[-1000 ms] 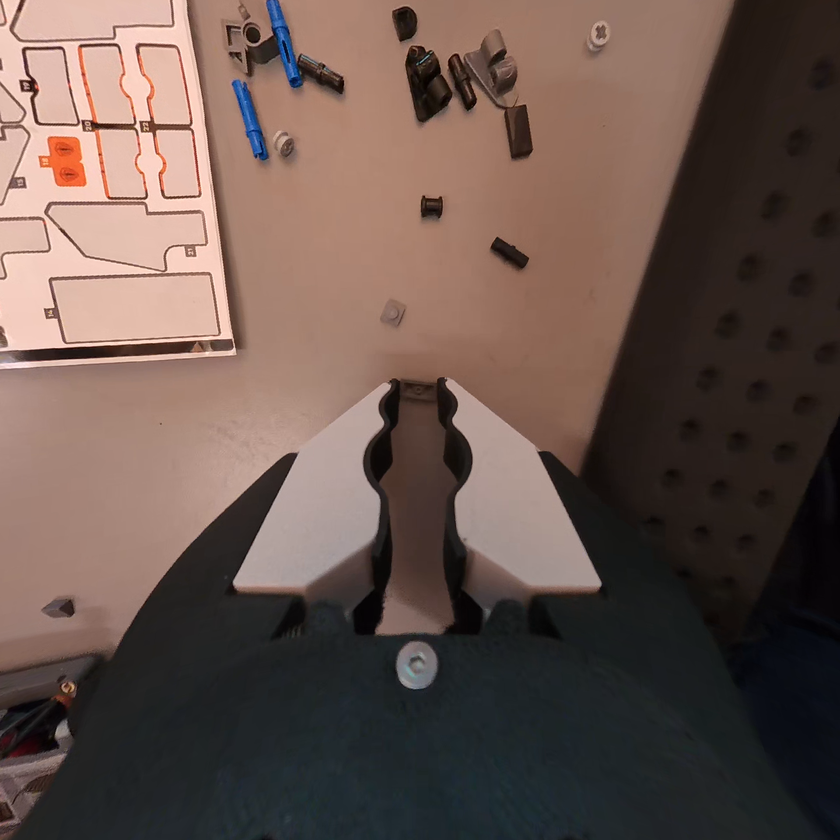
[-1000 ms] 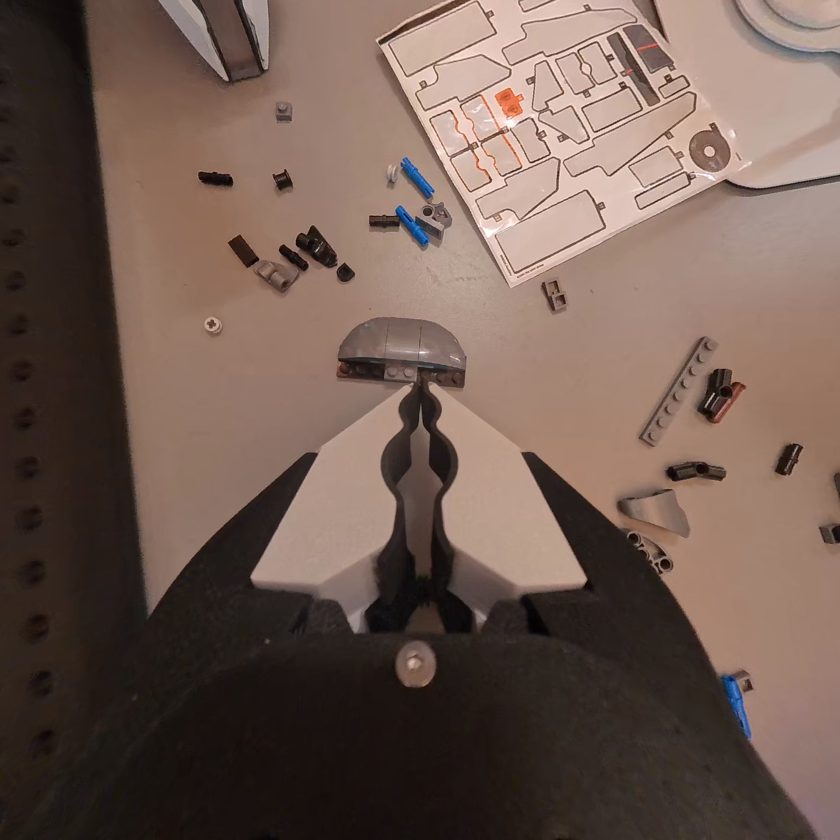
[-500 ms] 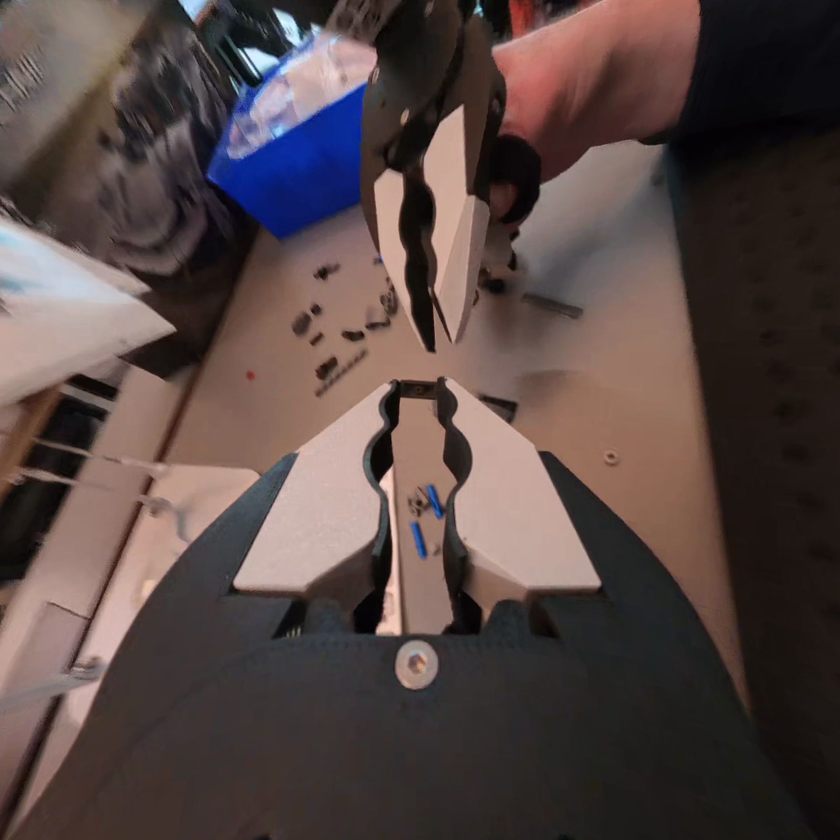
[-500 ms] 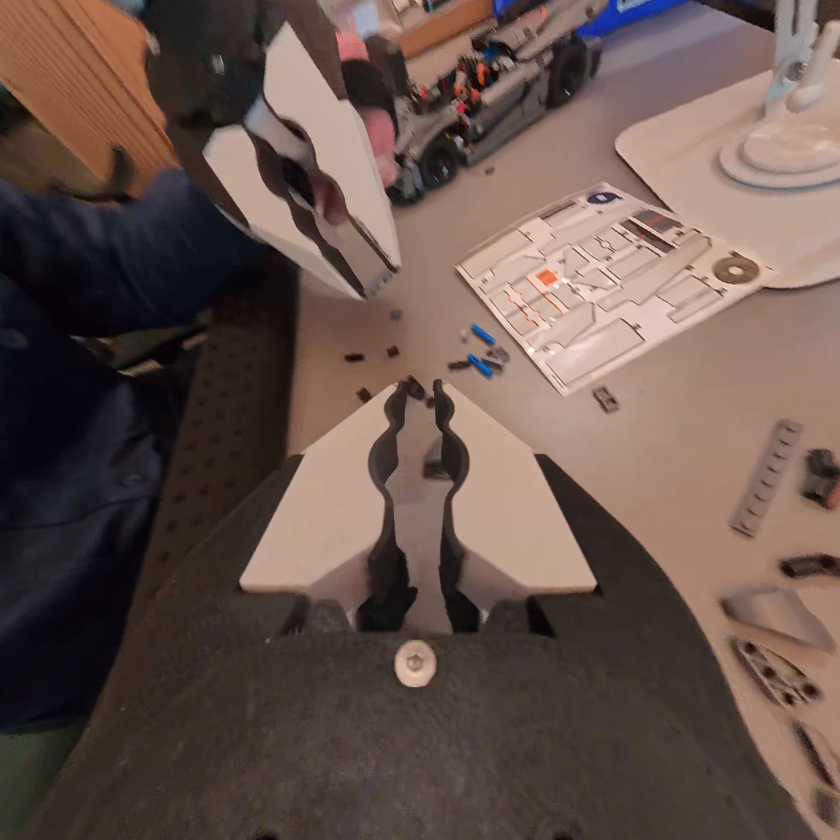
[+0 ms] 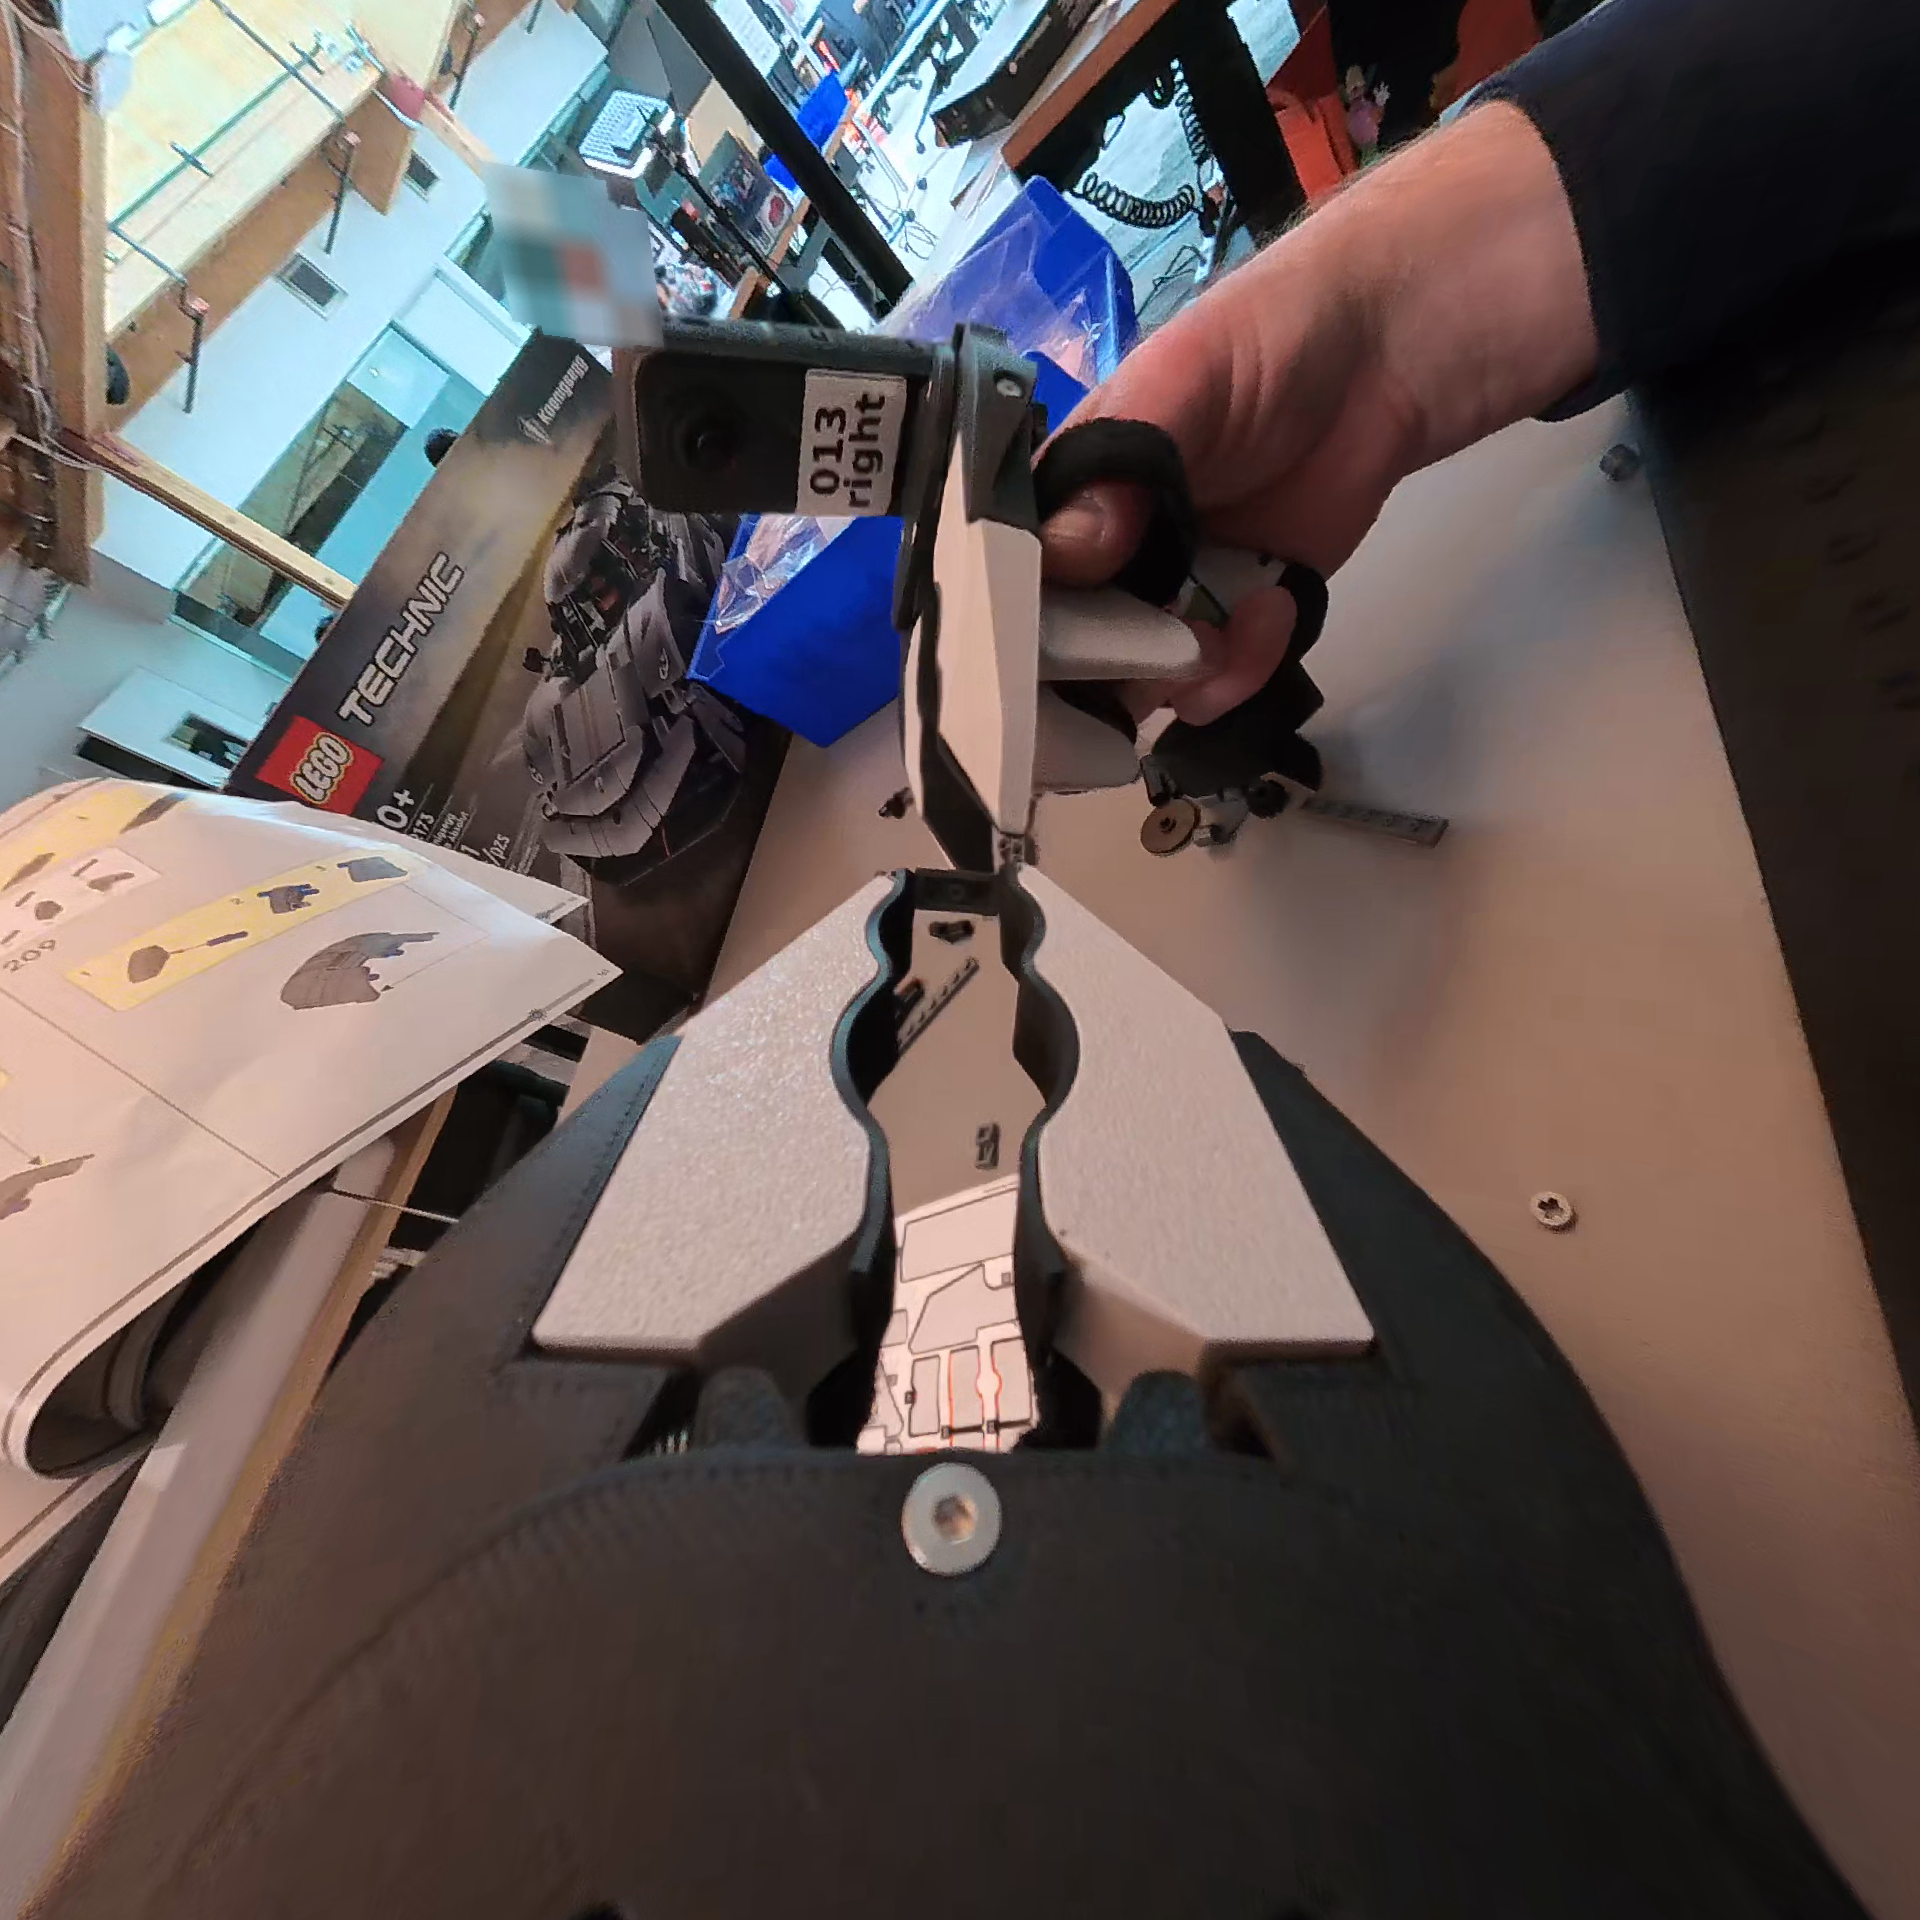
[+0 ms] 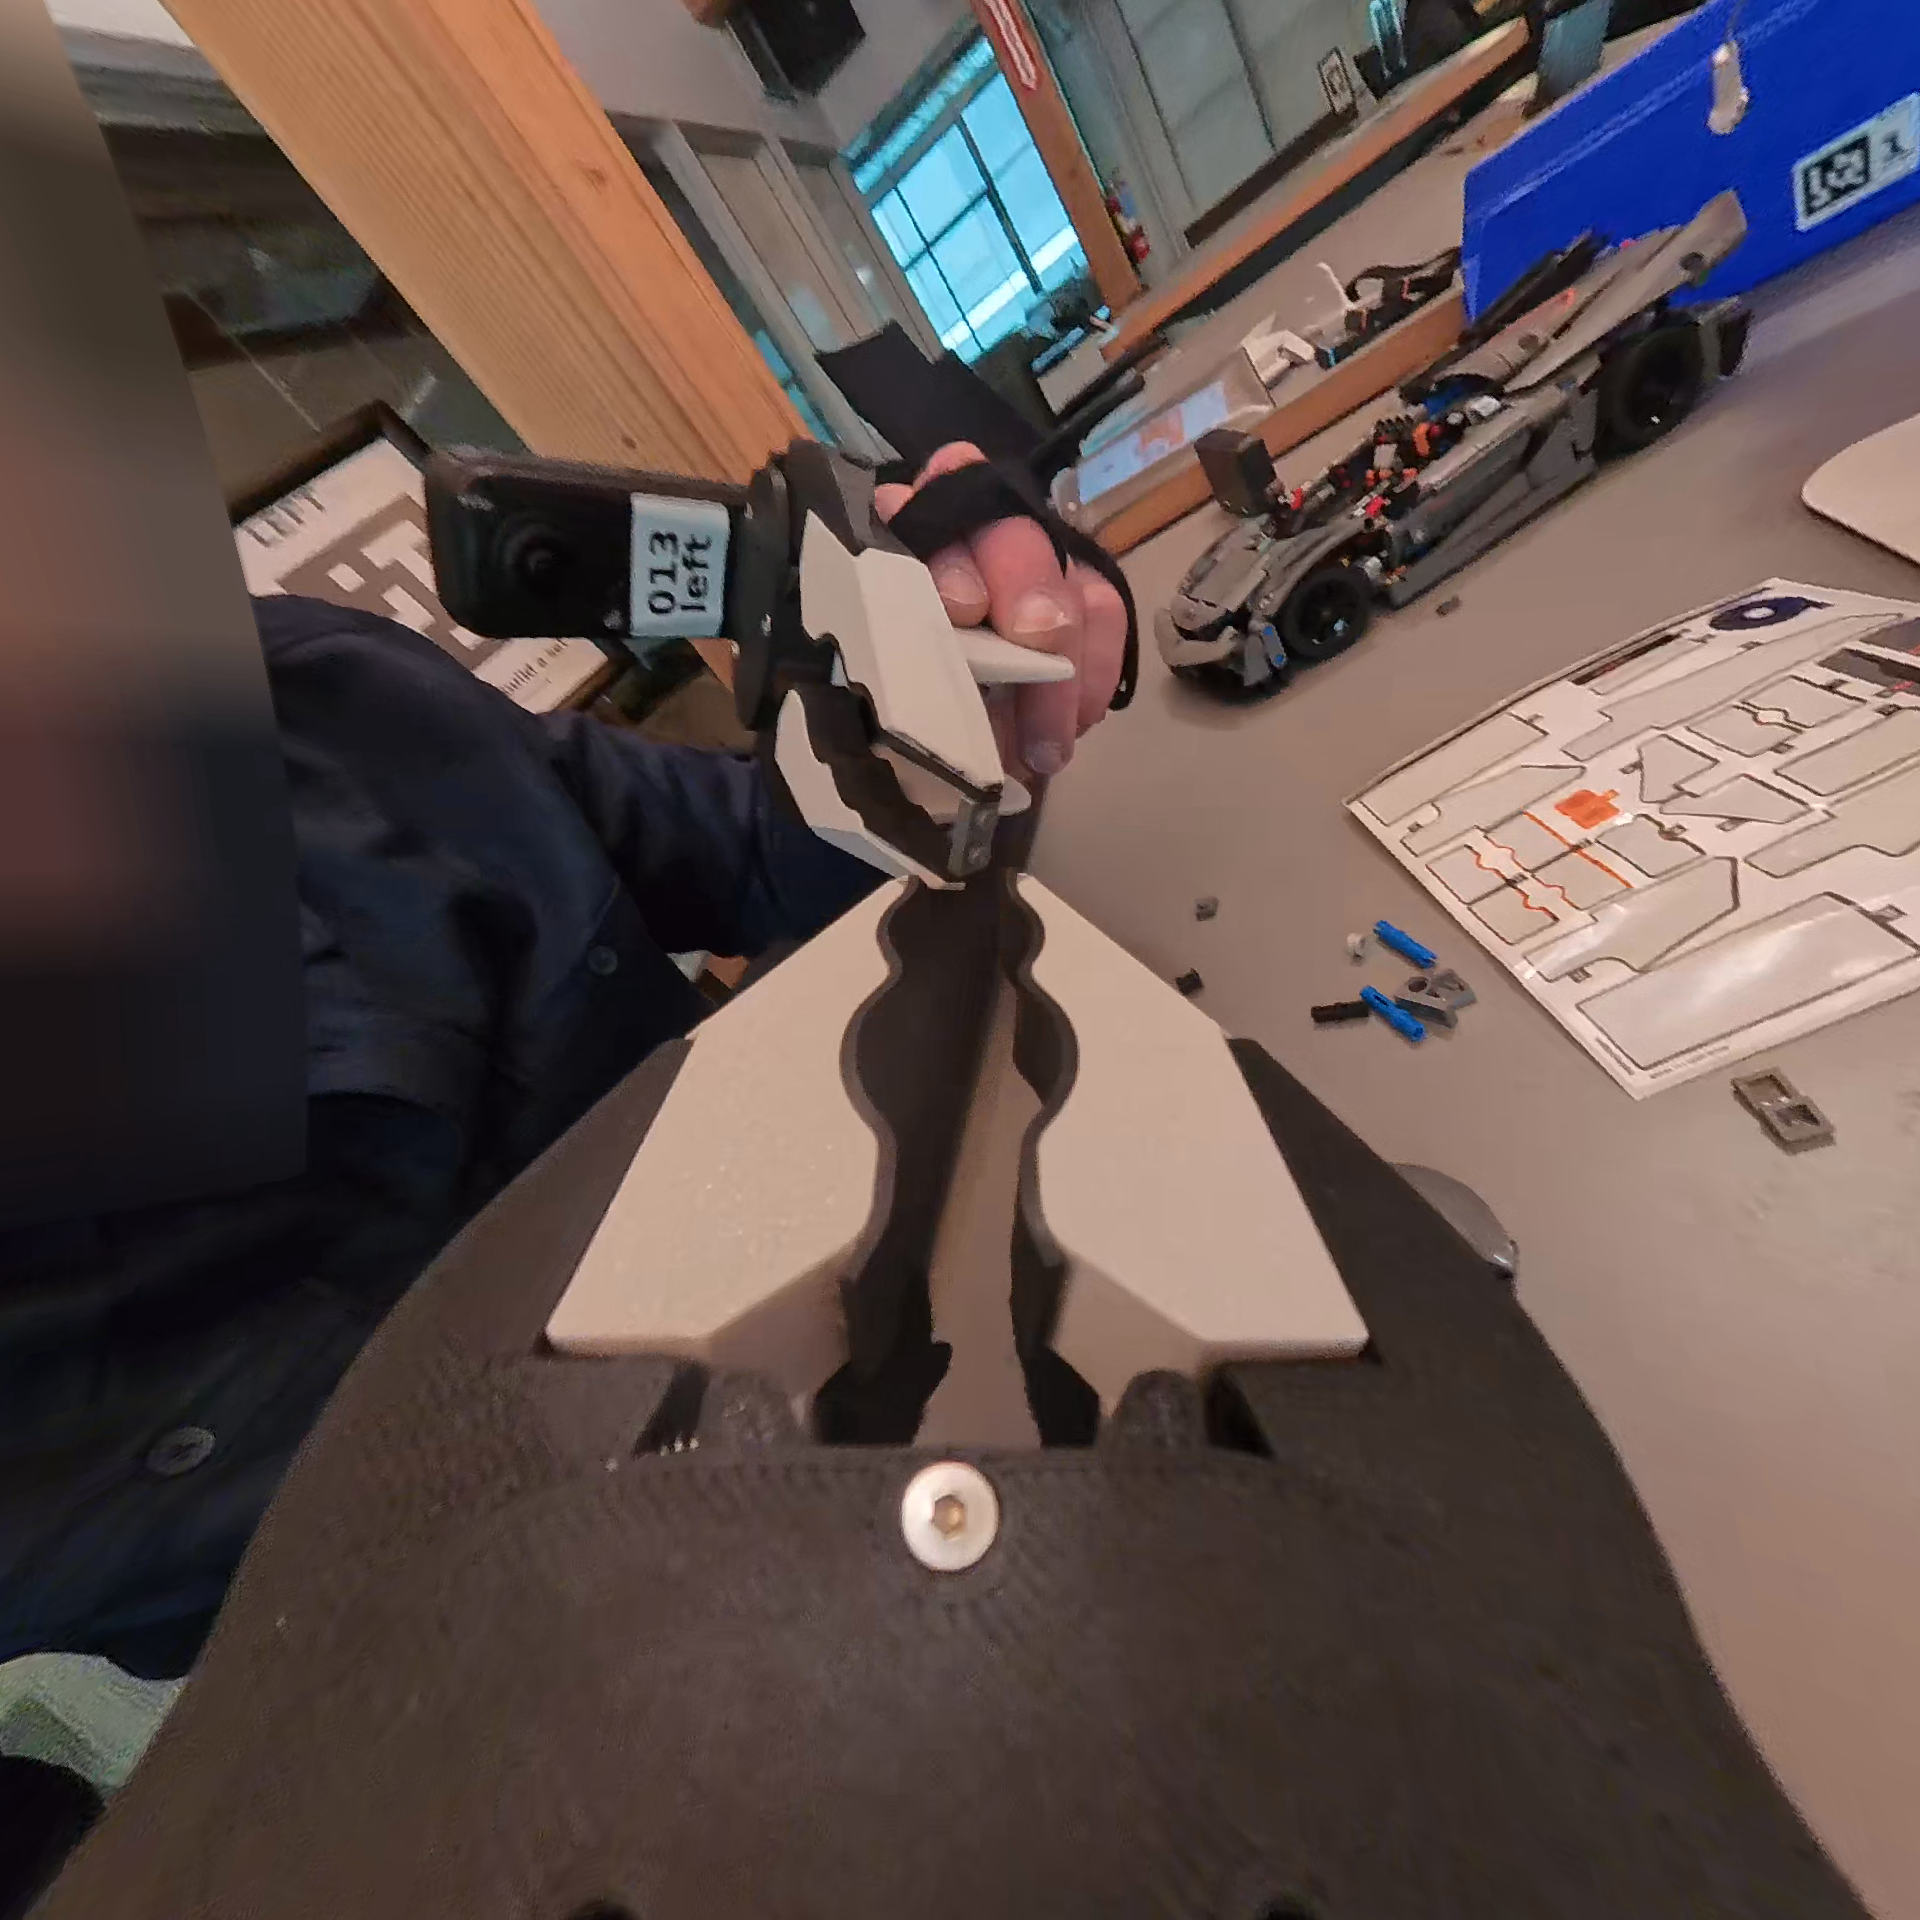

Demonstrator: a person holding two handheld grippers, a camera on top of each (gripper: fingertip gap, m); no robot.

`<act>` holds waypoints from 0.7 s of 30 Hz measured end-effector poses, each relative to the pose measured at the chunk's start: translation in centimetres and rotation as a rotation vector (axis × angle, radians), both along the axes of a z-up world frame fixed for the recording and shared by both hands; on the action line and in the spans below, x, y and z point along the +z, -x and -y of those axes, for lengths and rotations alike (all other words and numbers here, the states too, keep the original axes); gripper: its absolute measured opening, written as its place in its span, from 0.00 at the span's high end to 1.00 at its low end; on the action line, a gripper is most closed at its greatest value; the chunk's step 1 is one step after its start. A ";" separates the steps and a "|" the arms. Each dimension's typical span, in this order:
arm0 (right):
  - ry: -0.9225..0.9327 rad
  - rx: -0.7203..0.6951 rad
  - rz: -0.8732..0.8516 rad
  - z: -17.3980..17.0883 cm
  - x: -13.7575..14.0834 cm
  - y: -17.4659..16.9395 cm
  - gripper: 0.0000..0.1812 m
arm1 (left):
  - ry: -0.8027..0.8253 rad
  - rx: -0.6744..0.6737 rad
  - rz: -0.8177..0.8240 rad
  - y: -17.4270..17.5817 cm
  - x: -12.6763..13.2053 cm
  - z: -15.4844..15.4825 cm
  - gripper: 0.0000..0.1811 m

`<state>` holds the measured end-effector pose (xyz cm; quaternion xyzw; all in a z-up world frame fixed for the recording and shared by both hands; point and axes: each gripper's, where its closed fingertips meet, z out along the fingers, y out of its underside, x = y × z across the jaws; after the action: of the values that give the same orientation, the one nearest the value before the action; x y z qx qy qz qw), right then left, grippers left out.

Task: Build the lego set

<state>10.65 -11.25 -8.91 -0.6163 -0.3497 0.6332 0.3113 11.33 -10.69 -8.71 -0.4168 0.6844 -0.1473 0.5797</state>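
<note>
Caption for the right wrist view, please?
The left gripper holds a small grey piece at the right gripper's open tips.

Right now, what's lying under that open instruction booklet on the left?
The booklet curls over a pale ledge beside the set's box. Whatever lies beneath its pages is covered.

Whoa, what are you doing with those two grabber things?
A person is building a Lego set with a gripper in each hand. The left gripper pinches a small grey piece and holds it tip to tip with the right gripper above the table. Loose pieces, a sticker sheet and a grey car model lie on it.
</note>
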 end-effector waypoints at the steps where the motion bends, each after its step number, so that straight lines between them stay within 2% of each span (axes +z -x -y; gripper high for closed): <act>1: 0.008 0.005 -0.014 0.0 0.2 0.0 0.94 | -0.004 -0.006 -0.004 -0.1 0.0 0.2 0.93; 4: 0.012 0.034 -0.023 0.4 0.2 0.3 0.94 | -0.056 -0.011 -0.022 -0.4 -0.3 0.7 0.93; 11: -0.020 0.031 -0.006 0.6 0.2 0.3 0.97 | -0.061 -0.014 -0.002 -0.7 -0.2 0.9 0.92; 17: -0.087 -0.058 0.114 -0.6 -1.1 -0.1 0.97 | -0.068 0.032 -0.044 -0.9 -1.6 -0.3 0.92; 21: -0.155 -0.131 0.248 -1.6 -2.7 -0.8 0.97 | 0.002 0.049 -0.086 -0.8 -3.0 -1.0 0.92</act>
<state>11.44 -9.67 -11.64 -0.6853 -0.3925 0.5017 0.3529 12.16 -9.69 -11.74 -0.4400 0.6982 -0.1157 0.5527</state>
